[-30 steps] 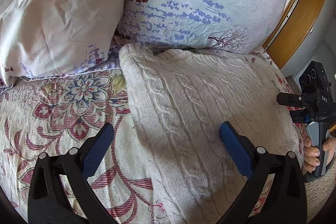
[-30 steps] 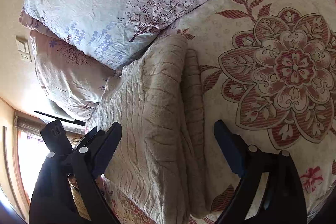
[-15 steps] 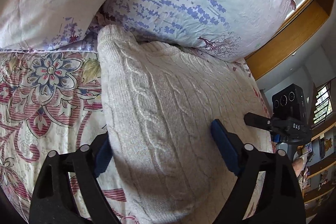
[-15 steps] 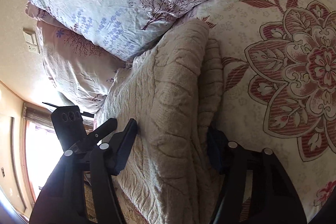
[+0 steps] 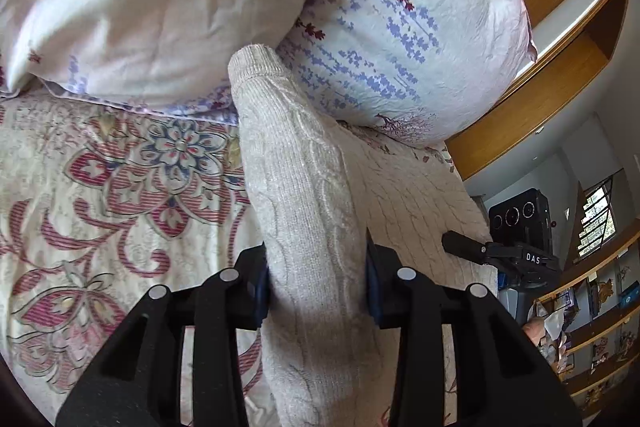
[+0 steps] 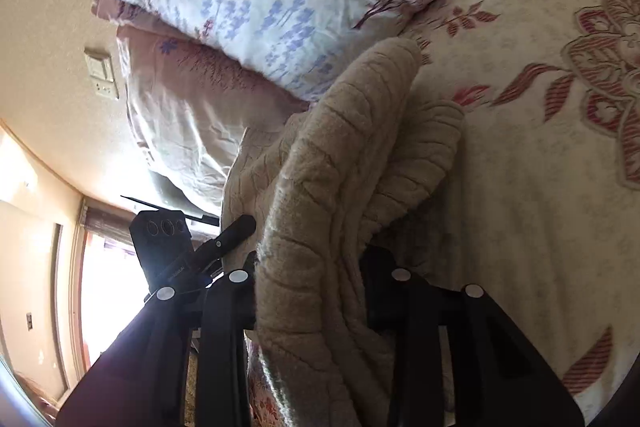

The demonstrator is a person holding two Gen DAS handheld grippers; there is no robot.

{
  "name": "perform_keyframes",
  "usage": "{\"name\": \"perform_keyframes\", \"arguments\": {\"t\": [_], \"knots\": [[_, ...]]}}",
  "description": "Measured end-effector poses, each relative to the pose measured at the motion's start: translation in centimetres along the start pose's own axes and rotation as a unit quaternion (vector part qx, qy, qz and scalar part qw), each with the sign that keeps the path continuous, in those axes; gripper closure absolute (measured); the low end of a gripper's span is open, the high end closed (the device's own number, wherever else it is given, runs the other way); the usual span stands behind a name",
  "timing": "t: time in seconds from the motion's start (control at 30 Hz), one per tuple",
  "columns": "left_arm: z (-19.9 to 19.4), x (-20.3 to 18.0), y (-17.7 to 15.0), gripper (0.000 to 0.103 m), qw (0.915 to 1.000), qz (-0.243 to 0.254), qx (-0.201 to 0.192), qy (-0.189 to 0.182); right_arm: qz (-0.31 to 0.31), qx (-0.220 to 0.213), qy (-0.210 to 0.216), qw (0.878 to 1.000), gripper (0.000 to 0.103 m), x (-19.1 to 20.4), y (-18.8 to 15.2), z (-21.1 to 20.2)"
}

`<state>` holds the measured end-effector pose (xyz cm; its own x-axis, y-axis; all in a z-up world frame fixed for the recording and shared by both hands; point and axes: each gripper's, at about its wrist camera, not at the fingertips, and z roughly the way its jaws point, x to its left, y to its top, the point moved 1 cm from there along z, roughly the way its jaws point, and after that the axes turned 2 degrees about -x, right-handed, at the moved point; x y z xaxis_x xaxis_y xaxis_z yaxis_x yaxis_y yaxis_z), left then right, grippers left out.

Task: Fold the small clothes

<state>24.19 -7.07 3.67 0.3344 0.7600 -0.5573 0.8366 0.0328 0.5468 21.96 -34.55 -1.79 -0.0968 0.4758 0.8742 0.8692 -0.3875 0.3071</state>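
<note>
A cream cable-knit sweater (image 5: 304,195) is spread on a bed covered by a floral bedspread (image 5: 120,187), its far end lying against two patterned pillows (image 5: 400,27). One edge of the sweater is gathered into a raised fold and is clamped between the fingers of the left gripper (image 5: 316,283), whose blue pads are pressed against the knit on both sides. The opposite edge, seen in the right wrist view, is bunched into thick ridges (image 6: 340,167) and is pinched between the fingers of the right gripper (image 6: 312,287). The other gripper's black camera body (image 5: 520,223) is seen beyond the sweater's far side.
</note>
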Motion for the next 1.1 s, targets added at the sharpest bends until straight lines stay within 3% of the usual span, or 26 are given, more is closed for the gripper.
{"name": "perform_keyframes", "arguments": {"t": [0.07, 0.17, 0.23, 0.3, 0.37, 0.47, 0.53, 0.63, 0.67, 0.77, 0.87, 0.93, 1.1], "knots": [[-2.7, 1.4, 0.0, 0.066, 0.9998, -0.001, -0.011, 0.016, -0.014, 0.012, 0.008, 1.000, 0.071, 1.6, -0.5, 2.4], [-5.6, 4.2, -0.4, 0.065, 0.9987, -0.010, -0.020, 0.047, -0.045, 0.020, -0.014, 0.999, 0.071, 3.2, -1.3, 6.1], [-5.5, 6.4, -0.8, 0.063, 0.9965, -0.028, -0.001, 0.079, -0.046, 0.025, -0.049, 0.997, 0.071, 3.0, -1.9, 8.3], [-4.6, 8.8, -1.0, 0.056, 0.9955, -0.052, 0.008, 0.079, -0.044, 0.017, -0.075, 0.996, 0.070, 2.6, -2.2, 8.9], [-4.5, 9.6, -1.4, 0.047, 0.9955, -0.066, -0.006, 0.069, -0.033, 0.024, -0.088, 0.995, 0.063, 2.4, -2.2, 8.9], [-5.5, 8.3, -1.5, 0.043, 0.9930, -0.029, -0.029, 0.110, -0.056, 0.007, -0.129, 0.990, 0.048, 3.2, -2.4, 7.1], [-7.1, 6.3, -1.6, 0.040, 0.9833, 0.019, -0.070, 0.167, -0.069, -0.043, -0.132, 0.988, 0.048, 4.0, -1.7, 4.7], [-9.8, 3.0, -2.7, 0.012, 0.9548, 0.087, -0.140, 0.247, -0.058, -0.080, -0.122, 0.988, 0.048, 4.3, 0.5, 3.0], [-10.1, 1.6, -3.2, 0.010, 0.9488, 0.106, -0.149, 0.257, -0.053, -0.076, -0.122, 0.988, 0.048, 4.2, 1.2, 3.3], [-9.4, -1.4, -4.5, 0.003, 0.9437, 0.141, -0.137, 0.266, -0.031, -0.058, -0.118, 0.991, 0.052, 3.3, 2.3, 4.7], [-7.0, -2.8, -5.5, 0.003, 0.9436, 0.153, -0.104, 0.274, -0.003, -0.032, -0.095, 0.995, 0.073, 1.8, 2.5, 6.6], [-5.8, -2.8, -6.0, 0.003, 0.9404, 0.161, -0.096, 0.284, -0.019, -0.034, -0.100, 0.994, 0.088, 2.2, 2.1, 6.9], [-4.3, -2.0, -6.5, 0.003, 0.9417, 0.157, -0.074, 0.288, -0.042, -0.049, -0.130, 0.989, 0.092, 3.0, 2.1, 6.9]]}}
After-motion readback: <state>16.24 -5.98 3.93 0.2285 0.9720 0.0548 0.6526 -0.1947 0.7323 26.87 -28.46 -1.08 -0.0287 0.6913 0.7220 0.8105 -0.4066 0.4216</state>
